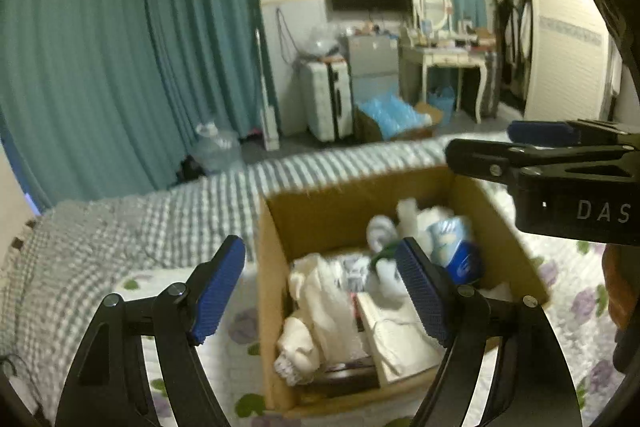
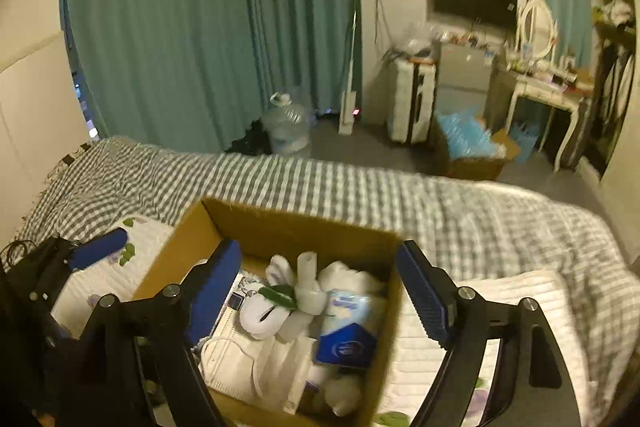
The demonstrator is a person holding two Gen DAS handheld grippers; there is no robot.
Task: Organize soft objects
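Observation:
An open cardboard box (image 1: 328,215) (image 2: 280,223) sits on the bed, filled with soft things: a white plush toy (image 1: 308,311) (image 2: 280,303), a blue-and-white tissue pack (image 1: 456,239) (image 2: 352,311) and white cloth items (image 1: 400,335). My left gripper (image 1: 324,291) is open and empty, held over the box's near left part. My right gripper (image 2: 320,295) is open and empty above the box; it also shows in the left wrist view (image 1: 540,155) at the right, over the box's far right corner. The left gripper shows at the left edge of the right wrist view (image 2: 96,251).
The bed has a grey checked blanket (image 1: 160,211) (image 2: 360,187) and a flowered white quilt (image 1: 576,291). Beyond it stand teal curtains (image 1: 120,47), a water jug (image 2: 286,127), a white suitcase (image 1: 328,99), a box of blue bags (image 1: 396,115) and a dressing table (image 1: 444,59).

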